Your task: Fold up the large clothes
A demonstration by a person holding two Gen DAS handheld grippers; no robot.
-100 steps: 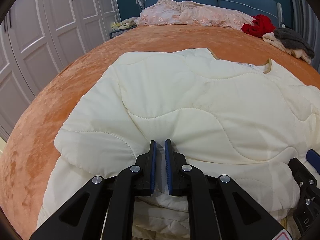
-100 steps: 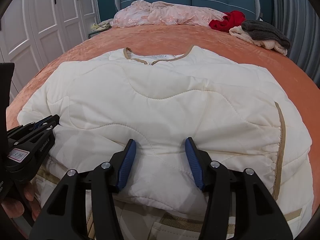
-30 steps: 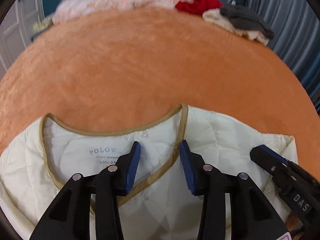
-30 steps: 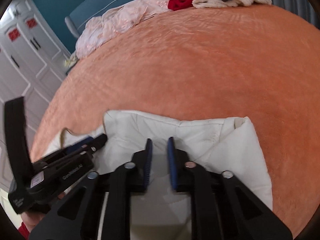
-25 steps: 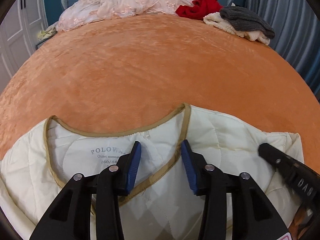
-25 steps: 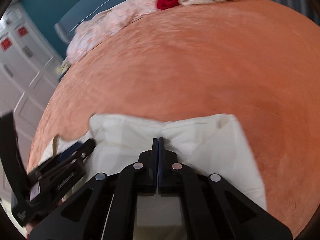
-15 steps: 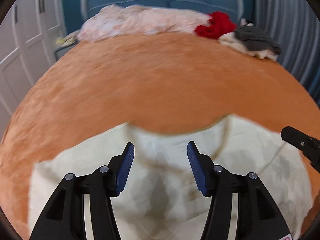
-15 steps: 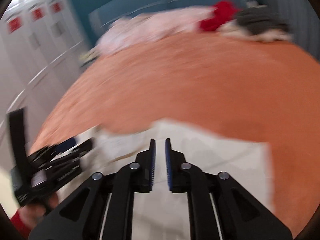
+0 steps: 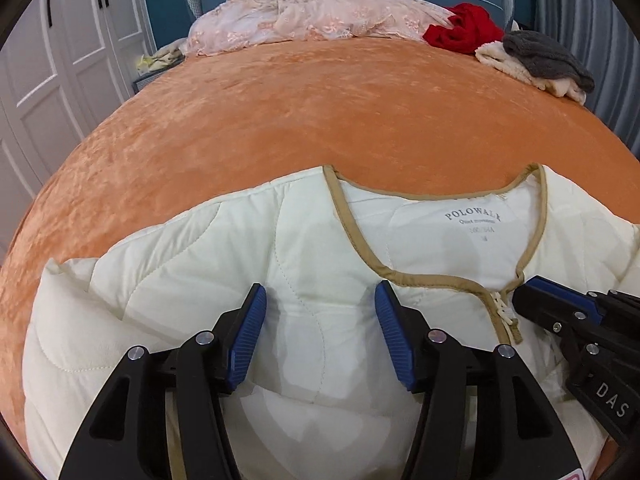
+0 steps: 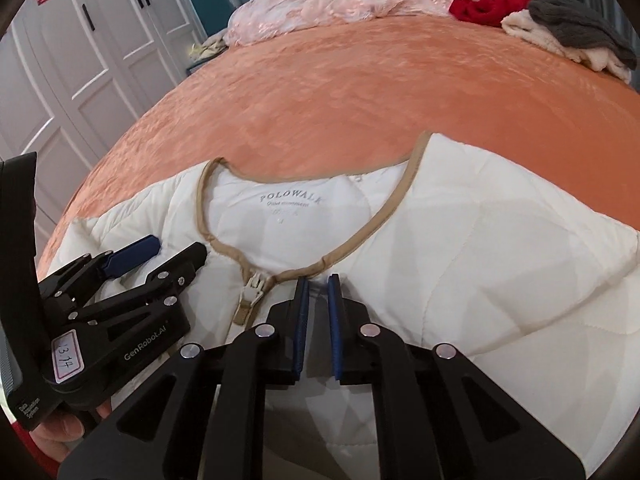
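Cream quilted jacket point(image 9: 304, 248) lies on the orange bed point(image 9: 304, 112), at the near edge, collar pointing toward the headboard. Tan-trimmed neckline point(image 9: 436, 194) and printed label visible; zipper pull point(image 10: 250, 290) sits at the base of the neck opening, front closed below it.

Left gripper point(image 9: 320, 330): jaws have just been opening and now stand wide apart above the left chest panel. Fabric shows between the pads, but they do not press on it; nothing held.

Right gripper point(image 10: 318, 320): jaws nearly shut, a narrow slit between the pads, tips just beside the neckline trim to the right of the zipper pull. Jacket fabric lies under the slit; no fold pinched that I can see. Judged empty.

Progress (judgement): the jacket's outline is compact, with rounded, doubled-looking edges at left and right, so the sides or sleeves appear already tucked in. Lower part hidden behind the grippers; cannot tell how the hem lies. Probably left: final fold, hem to collar or the reverse, then smoothing.

Other garments heaped at the far edge by the headboard: pink one point(image 9: 316, 12), red one point(image 9: 464, 32), grey and cream ones point(image 9: 540, 60). Whether they wait for folding, cannot tell.
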